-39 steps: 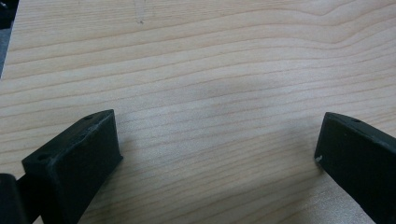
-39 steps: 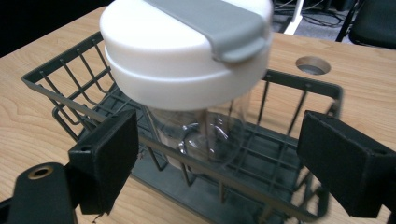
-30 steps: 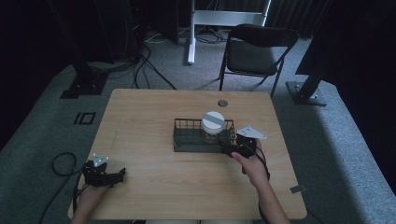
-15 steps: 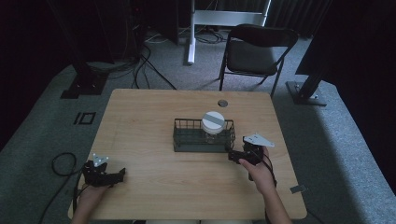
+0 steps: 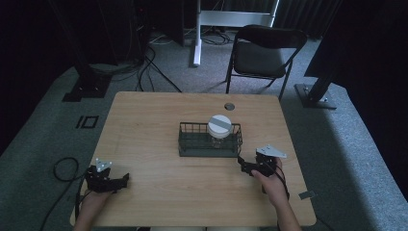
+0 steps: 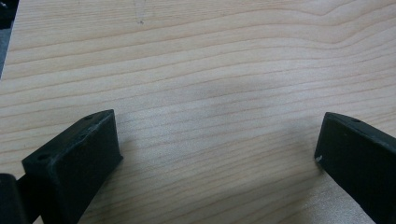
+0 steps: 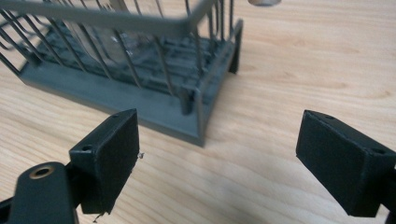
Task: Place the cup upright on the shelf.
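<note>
At the near left corner of the table (image 5: 144,120), the left gripper (image 5: 124,179) rests low over bare wood, held by the person's left hand (image 5: 91,202), with its cable (image 5: 60,168) looping off the left edge onto the floor. In the left gripper view its two black jaws stand wide apart with nothing between them but wood grain (no object near).

Near the middle of the table sits a dark wire basket (image 5: 192,147), and a clear jar (image 5: 219,139) with a white lid (image 5: 220,124) stands upright inside its right part. In the right gripper view the basket's (image 7: 140,100) near corner lies just beyond the jaws, and the jar (image 7: 100,42) shows blurred behind the wires.

The right gripper (image 5: 243,166) sits just near and right of the basket's near right corner, close to it but apart, held by the right hand (image 5: 272,180). Its jaws are spread wide and hold nothing.

Past the far edge, on the grey floor, stands a dark folding chair (image 5: 262,53).
</note>
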Demonstrator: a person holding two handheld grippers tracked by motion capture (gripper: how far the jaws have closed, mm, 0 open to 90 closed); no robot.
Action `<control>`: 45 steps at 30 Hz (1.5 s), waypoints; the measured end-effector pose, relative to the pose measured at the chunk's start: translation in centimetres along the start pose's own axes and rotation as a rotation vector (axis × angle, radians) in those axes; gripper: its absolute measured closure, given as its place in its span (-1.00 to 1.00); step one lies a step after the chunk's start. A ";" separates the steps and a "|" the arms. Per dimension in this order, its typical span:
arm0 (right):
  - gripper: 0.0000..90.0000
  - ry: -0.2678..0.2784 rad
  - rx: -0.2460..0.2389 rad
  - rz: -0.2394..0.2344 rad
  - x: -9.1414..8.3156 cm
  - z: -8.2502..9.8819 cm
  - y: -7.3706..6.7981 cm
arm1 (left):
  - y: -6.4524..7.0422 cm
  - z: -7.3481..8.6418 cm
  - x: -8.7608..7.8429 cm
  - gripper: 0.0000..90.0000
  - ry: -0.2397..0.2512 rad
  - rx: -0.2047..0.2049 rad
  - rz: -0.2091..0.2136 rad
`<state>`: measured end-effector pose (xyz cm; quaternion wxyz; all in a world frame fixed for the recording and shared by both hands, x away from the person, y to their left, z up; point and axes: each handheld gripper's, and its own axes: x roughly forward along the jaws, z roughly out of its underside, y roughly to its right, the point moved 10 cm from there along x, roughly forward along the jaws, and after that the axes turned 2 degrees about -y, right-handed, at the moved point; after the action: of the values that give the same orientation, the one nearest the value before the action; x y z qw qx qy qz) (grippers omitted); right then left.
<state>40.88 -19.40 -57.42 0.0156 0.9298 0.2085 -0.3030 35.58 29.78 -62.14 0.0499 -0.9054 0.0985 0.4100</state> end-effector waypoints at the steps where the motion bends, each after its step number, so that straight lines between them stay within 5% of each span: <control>1: -0.71 -0.006 0.000 0.003 0.0 0.2 0.2 | 0.0 0.0 0.0 -1.00 0.000 0.000 0.000; 14: -0.71 -0.058 -0.005 0.071 0.0 2.4 2.7 | 0.0 0.0 0.0 -1.00 0.001 0.000 0.000; 45: -0.72 -0.154 0.028 0.165 -0.4 4.8 5.7 | 0.0 0.0 0.0 -1.00 0.000 0.000 0.000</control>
<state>40.21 -25.50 -61.71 0.0436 0.9178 0.1251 -0.3742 35.58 29.78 -62.14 0.0498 -0.9055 0.0985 0.4098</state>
